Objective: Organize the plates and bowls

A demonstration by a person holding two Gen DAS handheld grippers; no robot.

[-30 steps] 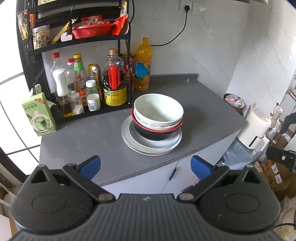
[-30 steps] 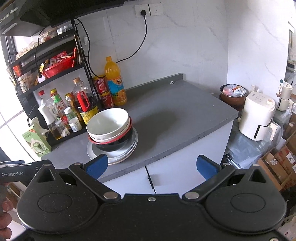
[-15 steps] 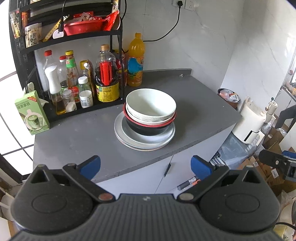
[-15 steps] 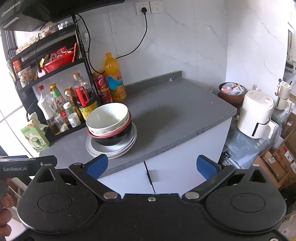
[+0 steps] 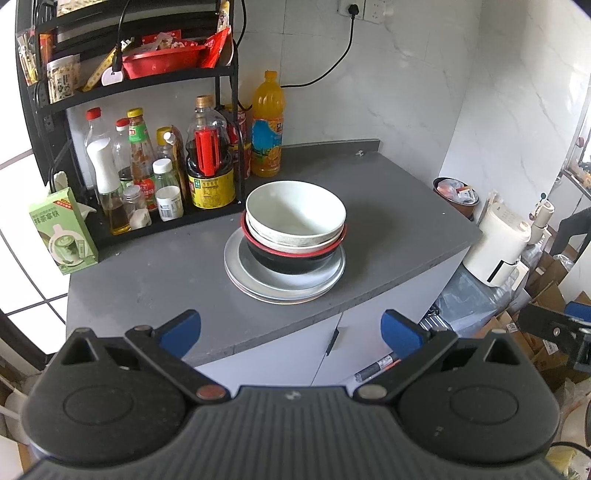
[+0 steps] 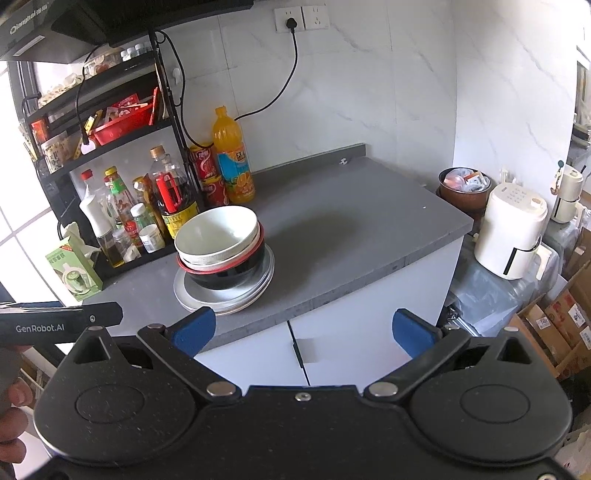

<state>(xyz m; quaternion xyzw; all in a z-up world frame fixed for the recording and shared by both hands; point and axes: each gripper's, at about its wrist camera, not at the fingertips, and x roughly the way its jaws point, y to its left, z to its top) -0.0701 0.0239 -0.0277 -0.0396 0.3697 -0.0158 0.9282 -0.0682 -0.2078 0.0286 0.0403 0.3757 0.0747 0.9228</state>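
Both grippers — left (image 5: 290, 328), right (image 6: 302, 329) — agape, empty, short of countertop (image 5: 155, 273); nested bowls (image 5: 295, 229) on plates (image 5: 258, 286) could topple if nudged.

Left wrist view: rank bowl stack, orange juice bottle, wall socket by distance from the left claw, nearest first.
From the left claw:
1. Bowl stack, counter middle, on the plates.
2. Orange juice bottle, back of the counter, beside the rack.
3. Wall socket, high on the back wall.
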